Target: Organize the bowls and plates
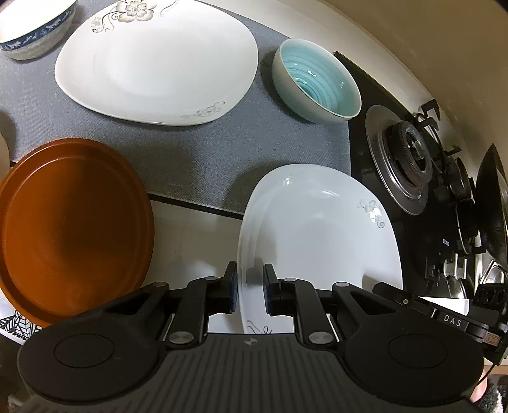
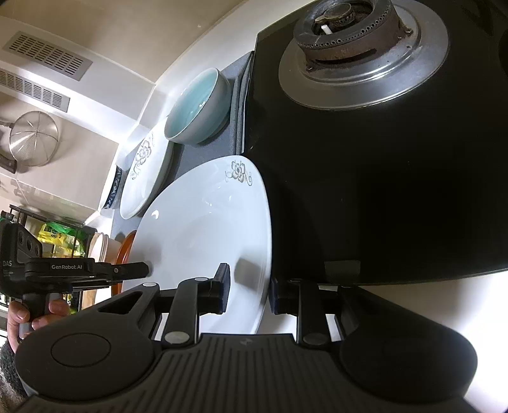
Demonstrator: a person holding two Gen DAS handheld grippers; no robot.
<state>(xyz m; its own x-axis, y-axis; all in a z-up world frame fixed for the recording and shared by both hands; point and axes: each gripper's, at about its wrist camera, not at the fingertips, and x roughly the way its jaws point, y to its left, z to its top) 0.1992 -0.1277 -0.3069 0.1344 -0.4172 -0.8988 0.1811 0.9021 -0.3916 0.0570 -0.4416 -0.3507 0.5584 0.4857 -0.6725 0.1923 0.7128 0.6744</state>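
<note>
A white plate with grey flowers (image 1: 317,241) lies between the grey mat and the stove, and fills the right wrist view (image 2: 206,228). My left gripper (image 1: 250,287) is shut on its left rim, one finger outside the edge and one over the plate. My right gripper (image 2: 249,290) is shut on the opposite rim beside the hob. Each gripper shows in the other's view, the right (image 1: 379,287) and the left (image 2: 144,270). Stacked orange plates (image 1: 73,222) sit to the left. On the mat stand a larger flowered plate (image 1: 155,63), a teal bowl (image 1: 317,82) and a blue-patterned bowl (image 1: 35,28).
A black gas hob (image 1: 403,159) with a burner (image 2: 349,31) lies close on the right, with a dark pan (image 1: 492,206) past it. The grey mat (image 1: 222,152) covers the counter's back. A wire strainer (image 2: 35,139) hangs on the wall, with a rack (image 2: 63,235) below.
</note>
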